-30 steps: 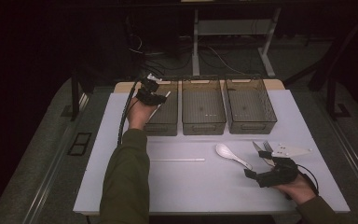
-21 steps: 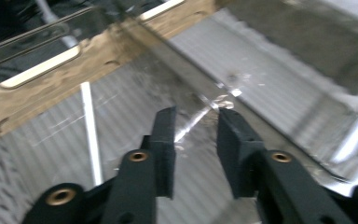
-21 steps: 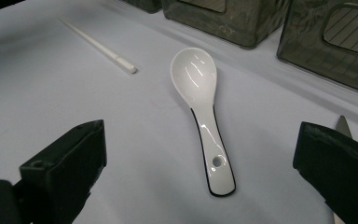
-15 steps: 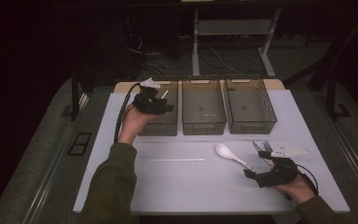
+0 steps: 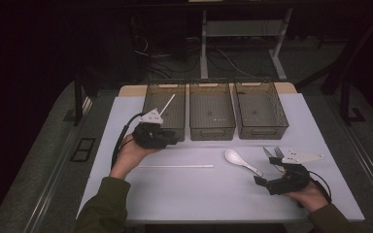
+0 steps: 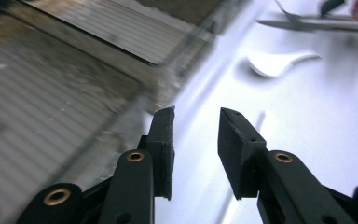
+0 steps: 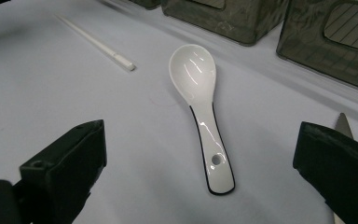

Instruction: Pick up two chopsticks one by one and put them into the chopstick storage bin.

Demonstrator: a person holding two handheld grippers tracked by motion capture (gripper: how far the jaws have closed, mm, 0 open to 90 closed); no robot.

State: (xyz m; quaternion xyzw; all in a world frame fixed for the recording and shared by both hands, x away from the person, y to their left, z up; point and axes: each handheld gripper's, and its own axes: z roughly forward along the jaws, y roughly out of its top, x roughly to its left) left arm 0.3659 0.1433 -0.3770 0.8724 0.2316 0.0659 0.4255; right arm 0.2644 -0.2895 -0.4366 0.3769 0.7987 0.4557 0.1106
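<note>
Chopstick in bin, spoon between open jaws

High view: left gripper [image 5: 171, 139] held low over the white table [image 5: 199, 199], just at the front wall of the left bin [image 5: 148, 104]. Jaws just been closing, yet parted, with nothing between them. One white chopstick [image 5: 167, 103] leaning inside that bin, upper end over the rim, beyond the gripper and apart from it. Second chopstick [image 5: 175, 166] flat on the table, near the left hand [image 5: 128, 155] and untouched. Middle bin [image 5: 212, 128] and right bin [image 5: 262, 131] in a row beside the first. Right gripper [image 5: 267, 170] near the table's front right, jaws spread, pointing at the white spoon [image 5: 243, 162], which lies just ahead of the tips. Metal utensil [image 5: 272, 153] just beside the far jaw.

Left gripper view: left gripper [image 6: 196, 116] with a clear gap between its two black pads, bare table behind the gap, nothing gripped. Blurred wall of the left bin [image 6: 135, 84] off to the side. Spoon [image 6: 275, 63] farther off across the table.

Right gripper view: right gripper [image 7: 200, 140] wide open, holding nothing. Spoon [image 7: 200, 93] flat on the table, bowl away, handle end pointing back between the two jaws, well clear of both. Second chopstick [image 7: 93, 42] beyond, off to the side of the spoon's bowl and not touching it
</note>
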